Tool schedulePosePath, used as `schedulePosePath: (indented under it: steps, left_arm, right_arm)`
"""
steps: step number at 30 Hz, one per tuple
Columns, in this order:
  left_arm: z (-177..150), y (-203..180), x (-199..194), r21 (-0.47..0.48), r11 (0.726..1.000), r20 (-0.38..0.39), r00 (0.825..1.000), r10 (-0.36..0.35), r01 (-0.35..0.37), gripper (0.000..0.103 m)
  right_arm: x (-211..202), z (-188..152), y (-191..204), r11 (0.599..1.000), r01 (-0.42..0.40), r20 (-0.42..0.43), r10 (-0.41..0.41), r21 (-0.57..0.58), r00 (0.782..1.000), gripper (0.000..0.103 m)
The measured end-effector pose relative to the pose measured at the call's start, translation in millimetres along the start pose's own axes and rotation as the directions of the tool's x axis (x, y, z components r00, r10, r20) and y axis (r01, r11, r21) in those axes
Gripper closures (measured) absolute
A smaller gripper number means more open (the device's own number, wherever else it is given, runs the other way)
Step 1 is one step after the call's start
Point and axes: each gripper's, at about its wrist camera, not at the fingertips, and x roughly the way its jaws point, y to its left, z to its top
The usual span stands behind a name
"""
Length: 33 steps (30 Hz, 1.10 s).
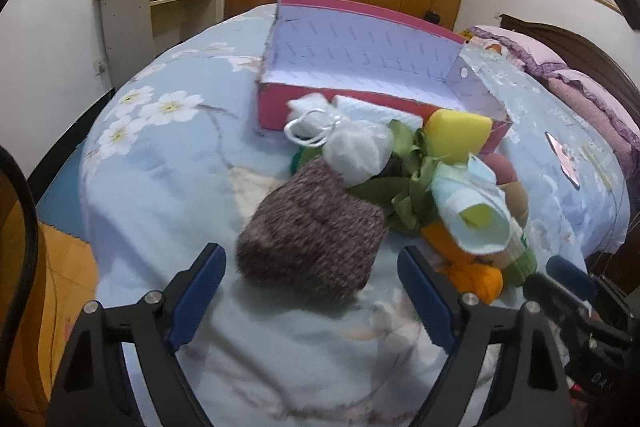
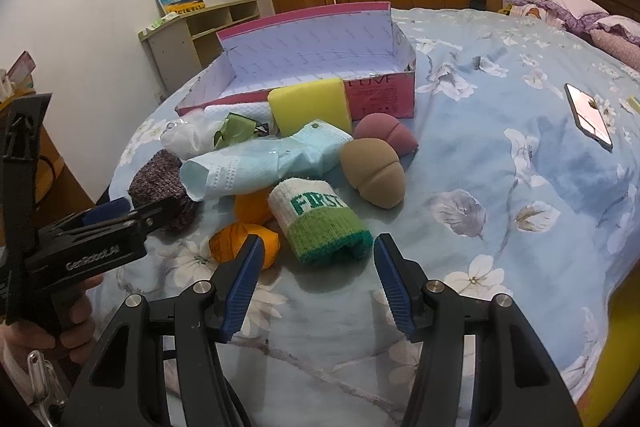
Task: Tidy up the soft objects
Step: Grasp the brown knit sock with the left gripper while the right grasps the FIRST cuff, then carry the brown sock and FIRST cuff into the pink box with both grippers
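A pile of soft things lies on the bed in front of an open pink box. My left gripper is open, its fingers straddling the near end of a purple knitted pouch without touching it. My right gripper is open just short of a white-and-green wristband. Around them lie a white mesh bag, green ribbon, yellow sponge, light blue face mask, orange cloth and two makeup sponges, tan and pink.
A phone lies on the floral blue duvet to the right. Pillows sit at the headboard. A white shelf unit stands by the far wall, wooden wardrobes behind. A hand holds the left gripper's handle.
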Motion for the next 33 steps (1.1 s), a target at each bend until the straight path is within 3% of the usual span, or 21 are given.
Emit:
schedulePosePath:
  steps: [8,13,25,30,33]
  left_arm:
    - [6,-7,22,0.002,1.0,-0.017,1.0,0.021,-0.021,0.015]
    - [4,-4,32,-0.008,0.999,-0.039,0.999,0.035,-0.036,0.017]
    - [2,7,29,-0.023,0.999,-0.033,0.999,0.022,-0.023,0.038]
    - [2,7,22,0.0,1.0,-0.029,1.0,0.009,-0.009,0.049]
    - [1,7,17,0.009,1.0,-0.036,0.999,-0.001,0.001,0.05]
  right_arm:
    - [8,1,-7,1.0,-0.013,-0.025,0.013,0.019,1.0,0.045]
    - [16,9,-5,1.0,0.005,-0.022,-0.006,-0.031,1.0,0.045]
    - [38,14,-2,0.996,0.001,-0.056,-0.006,-0.093,0.998,0.045]
    - [35,10,-2,0.996,-0.022,-0.06,0.017,-0.087,0.998,0.053]
    - [32,10,-1,0.996,-0.031,-0.053,0.027,-0.089,0.998,0.063]
